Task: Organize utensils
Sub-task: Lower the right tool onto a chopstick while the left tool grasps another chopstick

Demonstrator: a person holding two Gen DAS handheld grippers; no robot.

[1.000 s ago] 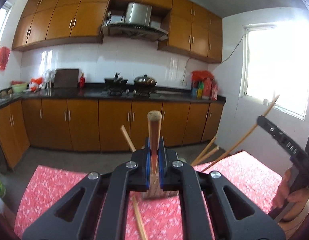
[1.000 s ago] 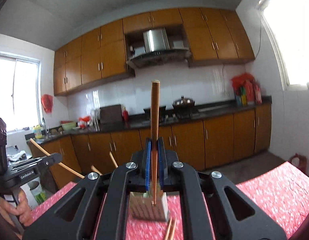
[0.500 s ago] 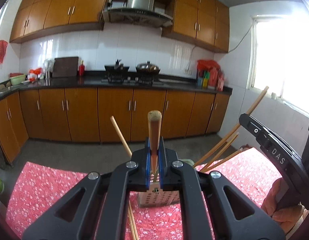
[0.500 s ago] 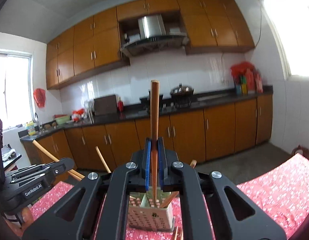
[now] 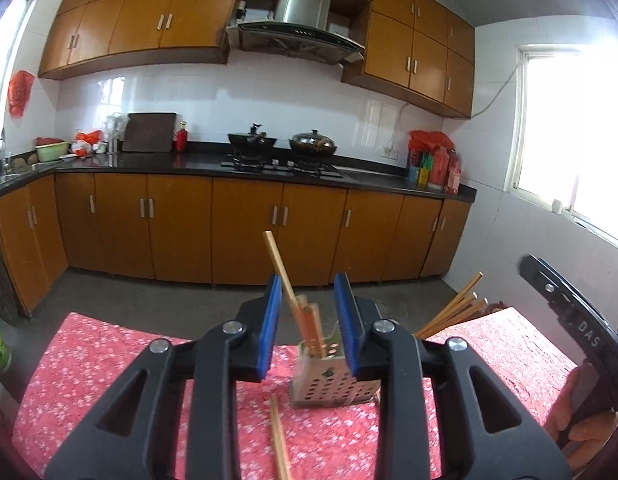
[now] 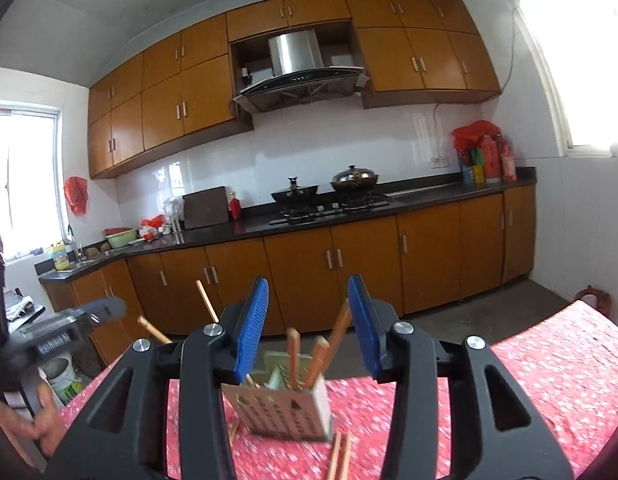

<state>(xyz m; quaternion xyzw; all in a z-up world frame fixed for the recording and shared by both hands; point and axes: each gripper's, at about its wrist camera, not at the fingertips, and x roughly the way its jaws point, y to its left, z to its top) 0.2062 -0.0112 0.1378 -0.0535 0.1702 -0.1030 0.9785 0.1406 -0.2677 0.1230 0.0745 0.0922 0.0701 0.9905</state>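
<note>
A perforated metal utensil holder (image 5: pixel 333 384) stands on the red flowered tablecloth (image 5: pixel 109 360), with several wooden chopsticks (image 5: pixel 307 320) upright or leaning in it. My left gripper (image 5: pixel 307 320) hovers just in front of and above it. Its jaws are opening and its blue pads touch nothing. From the other side, my right gripper (image 6: pixel 307 324) sits over the same holder (image 6: pixel 285 408), jaws opening around chopsticks (image 6: pixel 295 356) that rest in the holder, free of the pads. Loose chopsticks (image 6: pixel 339 456) lie on the cloth; one chopstick (image 5: pixel 279 440) lies near the left gripper.
Each gripper shows in the other's view, held by a hand (image 5: pixel 581 428) (image 6: pixel 45 420). Beyond the table's far edge are bare floor, brown base cabinets (image 5: pixel 245 228) and a dark counter with pots. A bucket (image 6: pixel 63 376) stands on the floor at the left.
Both grippers were shut on an upright chopstick each. They sank toward the holder, their jaws have parted, and the chopsticks now stand in the holder.
</note>
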